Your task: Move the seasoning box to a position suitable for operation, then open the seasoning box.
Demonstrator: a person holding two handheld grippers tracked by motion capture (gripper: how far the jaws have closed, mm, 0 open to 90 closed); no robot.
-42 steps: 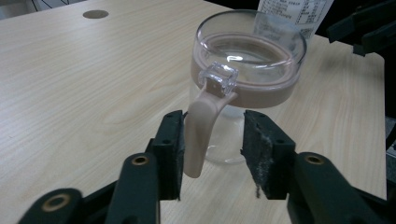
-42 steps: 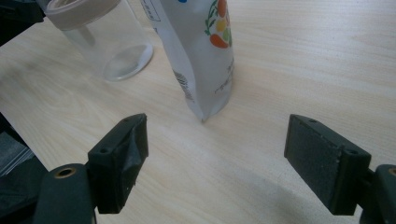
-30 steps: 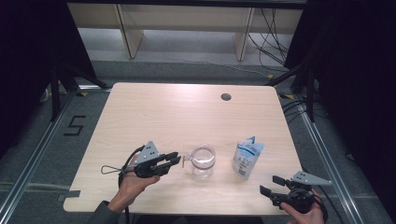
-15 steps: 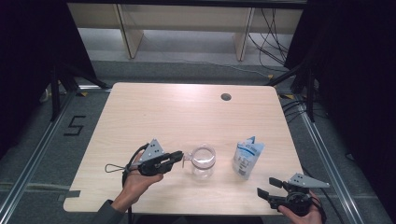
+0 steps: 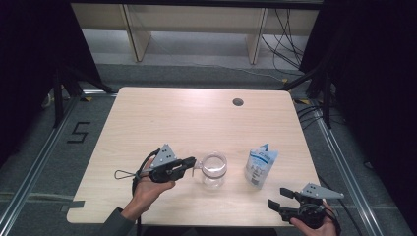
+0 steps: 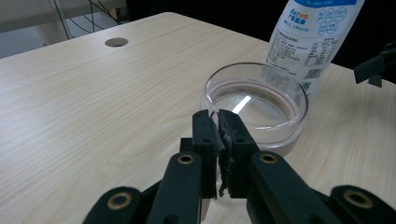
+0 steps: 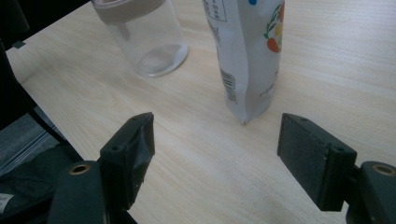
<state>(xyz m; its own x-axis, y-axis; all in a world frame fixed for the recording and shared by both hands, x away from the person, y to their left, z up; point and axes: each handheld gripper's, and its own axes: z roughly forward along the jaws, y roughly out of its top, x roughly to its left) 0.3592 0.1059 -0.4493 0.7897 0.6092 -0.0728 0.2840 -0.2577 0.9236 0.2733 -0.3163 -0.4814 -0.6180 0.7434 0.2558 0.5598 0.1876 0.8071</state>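
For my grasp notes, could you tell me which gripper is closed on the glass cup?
The left gripper: its jaws pinch the glass cup at its handle side; the right gripper stands open.

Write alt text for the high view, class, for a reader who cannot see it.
A person's left gripper is shut on the handle of a clear glass cup near the front edge of a pale wooden table. A white and blue pouch stands upright to the right of the cup, and the right gripper waits open at the front right corner.
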